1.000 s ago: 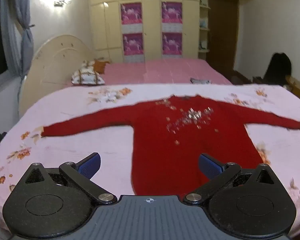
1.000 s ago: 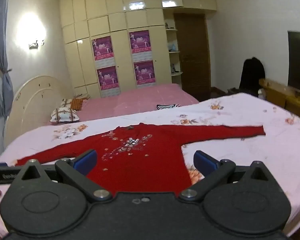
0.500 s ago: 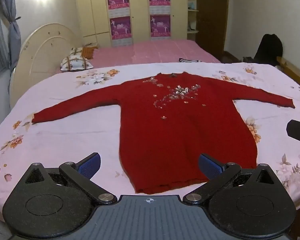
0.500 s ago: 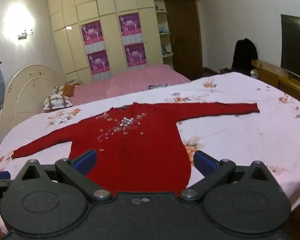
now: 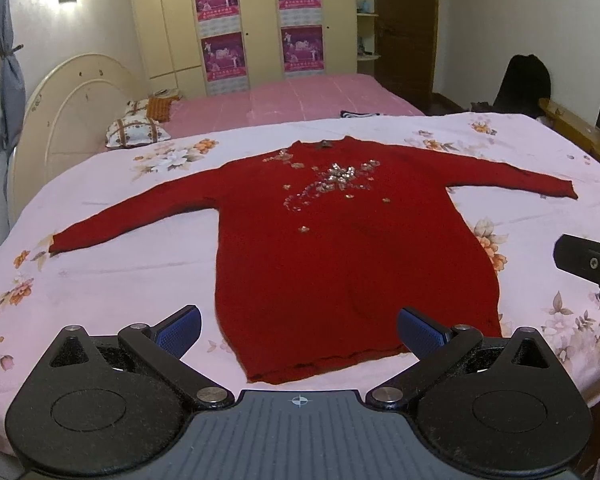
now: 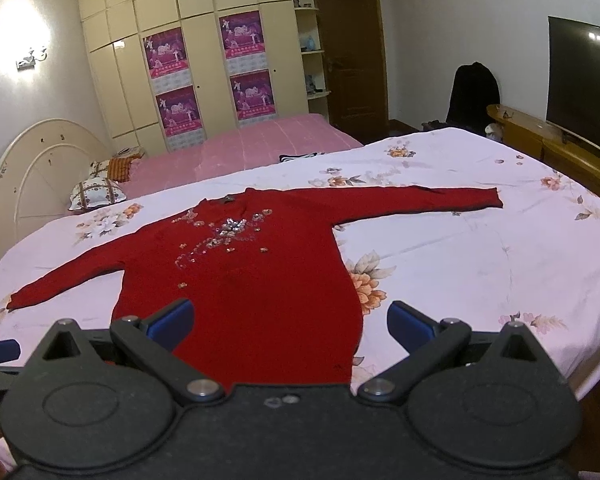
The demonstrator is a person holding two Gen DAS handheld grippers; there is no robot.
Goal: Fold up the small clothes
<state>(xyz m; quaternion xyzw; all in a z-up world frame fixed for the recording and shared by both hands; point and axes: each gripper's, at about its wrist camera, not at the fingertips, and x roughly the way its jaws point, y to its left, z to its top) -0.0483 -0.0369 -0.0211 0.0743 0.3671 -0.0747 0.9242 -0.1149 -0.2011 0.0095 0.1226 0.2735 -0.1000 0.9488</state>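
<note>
A red long-sleeved sweater (image 5: 340,248) with sequin flowers on the chest lies flat, front up, on a floral white bedsheet (image 5: 100,280), both sleeves spread out. It also shows in the right wrist view (image 6: 252,292). My left gripper (image 5: 300,330) is open and empty, held above the near hem. My right gripper (image 6: 290,322) is open and empty, above the hem's right part. Part of the right gripper's body (image 5: 588,266) shows at the left wrist view's right edge.
A second bed with a pink cover (image 5: 292,96) and pillows (image 5: 134,130) lies behind. A wardrobe (image 5: 260,20) lines the far wall. A wooden bench (image 6: 540,140) with a TV (image 6: 580,84) stands to the right of the bed.
Both grippers have risen and tilted down, so the whole sweater and its near hem now show. The sweater has not moved. Both grippers stay open.
</note>
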